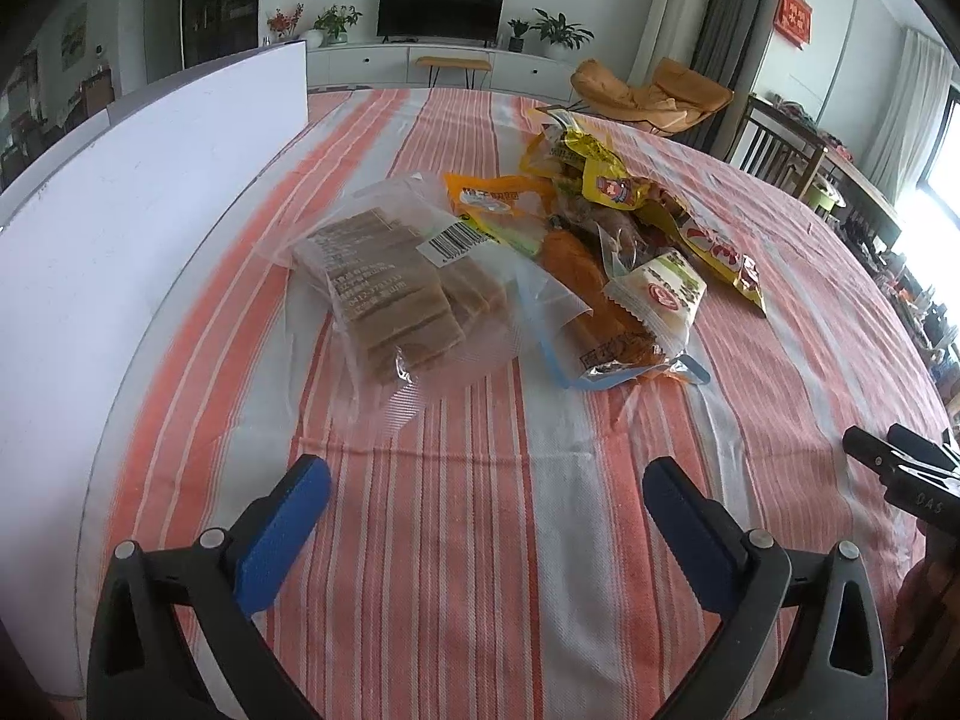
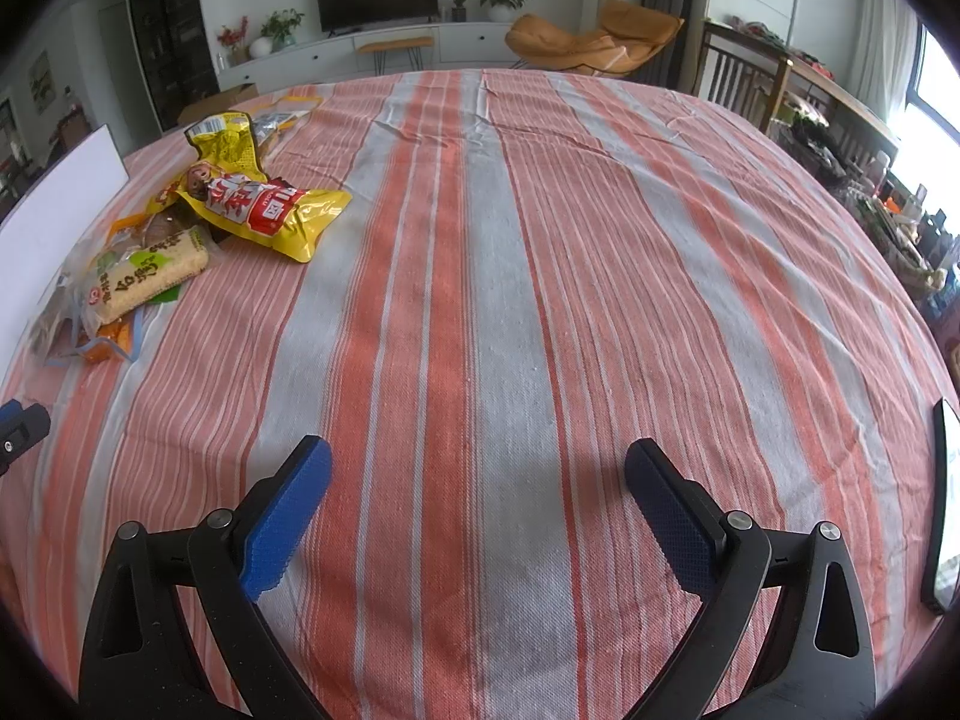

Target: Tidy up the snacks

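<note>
1. The tall white flat board (image 1: 138, 228) is standing upright well to the left of the left gripper (image 1: 486, 498), at the table edge.
2. The left gripper's blue-padded jaws are standing wide apart with nothing between them, hovering over the orange-and-grey striped woven tablecloth (image 1: 480, 540).
3. The clear plastic pack of tan rectangular wafers (image 1: 396, 294) is lying ahead of this gripper and slightly left. Its long axis is running away from the gripper, leaning left. A white barcode sticker is showing on top; the small print is not legible.
4. Just right of it, touching, the rest of the snack pile is lying: an orange sausage-shaped packet (image 1: 576, 264), a white-and-green crinkle-edged rice-cracker wrapper (image 1: 660, 294) with a red round logo, and a yellow foil bag (image 1: 708, 234) bearing red-and-white characters I cannot read reliably.
5. The right gripper (image 2: 477, 498) is likewise released, jaws spread and empty, facing bare cloth; the pile is sitting far ahead to its left.
6. Judgement: the left gripper is the nearer one and is lined up best on the wafer pack.
7. A dark flat slab (image 2: 942, 504), possibly a phone, is lying at the far right.
</note>
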Demonstrator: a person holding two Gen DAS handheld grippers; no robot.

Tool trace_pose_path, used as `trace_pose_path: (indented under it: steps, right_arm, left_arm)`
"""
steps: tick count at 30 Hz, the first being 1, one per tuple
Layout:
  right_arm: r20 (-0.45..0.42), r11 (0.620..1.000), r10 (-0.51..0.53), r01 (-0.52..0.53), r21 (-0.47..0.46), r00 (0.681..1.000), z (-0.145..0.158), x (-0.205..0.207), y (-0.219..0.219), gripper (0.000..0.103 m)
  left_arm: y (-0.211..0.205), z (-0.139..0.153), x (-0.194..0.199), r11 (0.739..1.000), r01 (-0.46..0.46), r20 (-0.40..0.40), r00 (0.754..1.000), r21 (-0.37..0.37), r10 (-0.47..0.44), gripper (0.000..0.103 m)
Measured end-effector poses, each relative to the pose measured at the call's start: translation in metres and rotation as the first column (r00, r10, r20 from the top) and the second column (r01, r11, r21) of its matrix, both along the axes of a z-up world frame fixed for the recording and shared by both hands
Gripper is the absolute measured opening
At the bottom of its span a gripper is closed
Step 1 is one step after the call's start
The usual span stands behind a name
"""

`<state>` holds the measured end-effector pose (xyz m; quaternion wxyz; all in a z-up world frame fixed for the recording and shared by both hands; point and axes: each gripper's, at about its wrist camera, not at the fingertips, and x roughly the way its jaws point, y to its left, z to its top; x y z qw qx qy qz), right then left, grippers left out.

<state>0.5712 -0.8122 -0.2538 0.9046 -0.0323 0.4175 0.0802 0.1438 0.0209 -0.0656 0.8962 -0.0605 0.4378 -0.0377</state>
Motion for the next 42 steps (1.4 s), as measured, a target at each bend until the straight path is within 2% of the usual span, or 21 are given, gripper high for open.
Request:
trace_pose_path:
  steps: [38,41,42]
  right_arm:
    - [0.001,1.000,-0.002,0.002,0.001,1.000,0.0004,-0.0004,0.0001,0.099]
    - [0.005,0.999,-0.047,0.047,-0.011,0.999,0.0010,-0.0022,-0.0012,0.099]
    - [0.001,0.998,-0.065,0.065,-0.009,0.998,0.0010,0.0000,-0.0032,0.099]
  left_arm:
    - [-0.0016,-0.0009,0.0000,1.000,0.006,0.003,1.000,0.003,-0.006,0.103]
    - [-0.0025,-0.0012,0.0008,1.000,0.006,0.001,1.000,0.011,-0.006,0.103]
    - [-0.0057,-0.0017,0.0019,0.999,0.003,-0.007,1.000,0.038,-0.003,0.103]
